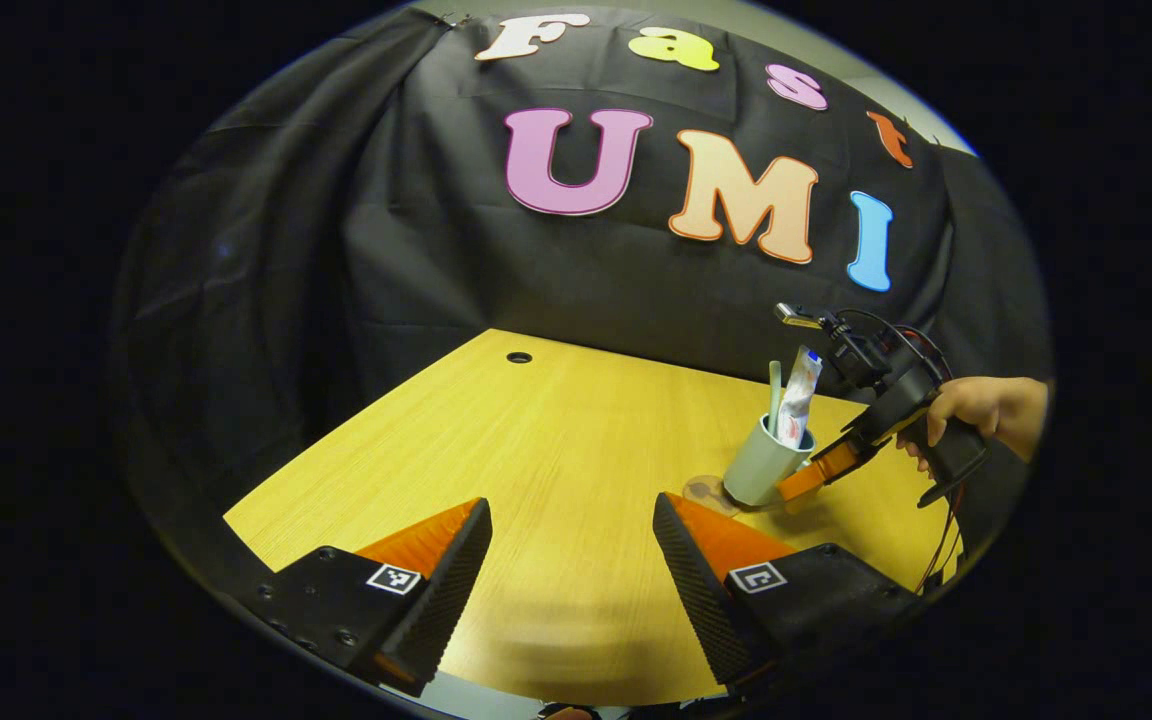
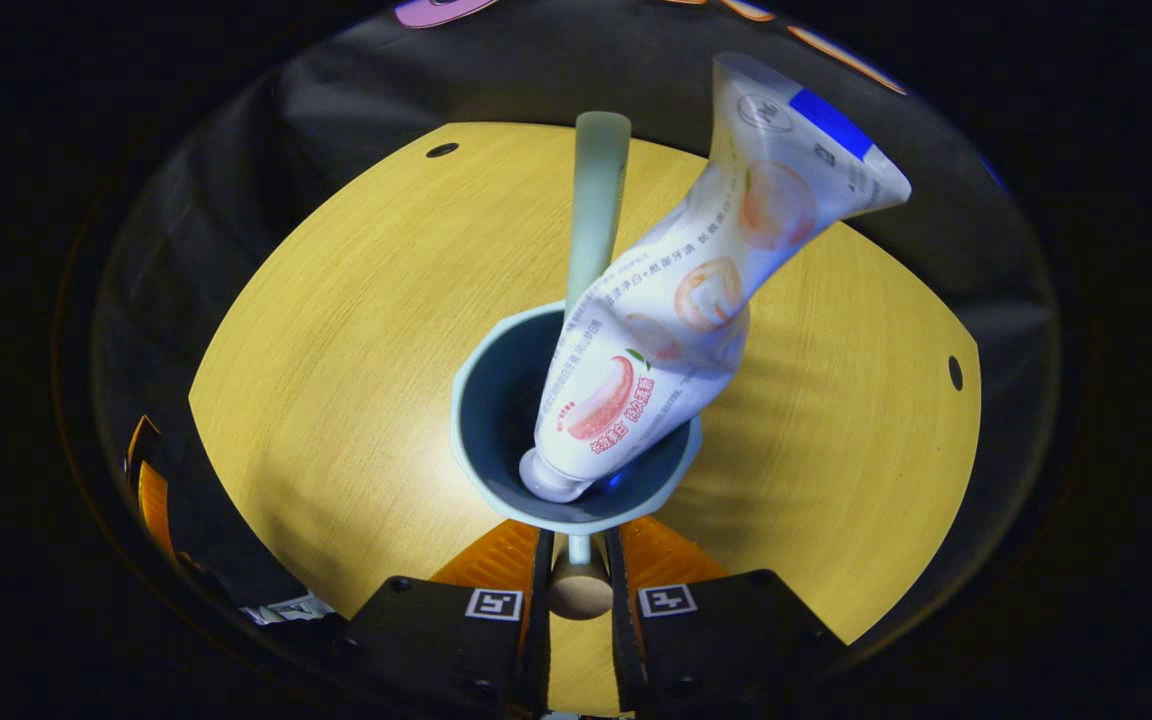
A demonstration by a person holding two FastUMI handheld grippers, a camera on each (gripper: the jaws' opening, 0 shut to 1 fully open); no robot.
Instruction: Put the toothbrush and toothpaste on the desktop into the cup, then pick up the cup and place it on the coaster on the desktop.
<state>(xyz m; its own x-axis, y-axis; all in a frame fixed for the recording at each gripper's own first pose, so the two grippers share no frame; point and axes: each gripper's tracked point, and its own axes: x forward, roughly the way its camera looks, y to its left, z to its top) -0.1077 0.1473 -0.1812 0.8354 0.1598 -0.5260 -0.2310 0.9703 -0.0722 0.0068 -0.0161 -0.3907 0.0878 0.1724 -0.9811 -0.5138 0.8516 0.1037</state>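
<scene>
The cup (image 1: 764,462), holding toothbrush (image 1: 774,392) and toothpaste (image 1: 799,398) upright, hangs tilted from the right tool (image 2: 577,560), clamped on its handle, with the coaster (image 1: 708,491) just beneath on the worktop (image 1: 556,450); the left tool (image 1: 572,530) gapes idle.

The wooden desktop (image 1: 556,450) carries the coaster (image 1: 704,491), the cup (image 1: 764,465) tilted over it.

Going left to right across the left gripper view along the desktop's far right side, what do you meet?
Coaster → cup holding the toothbrush and toothpaste → right gripper at the cup's base → the hand holding it.
</scene>
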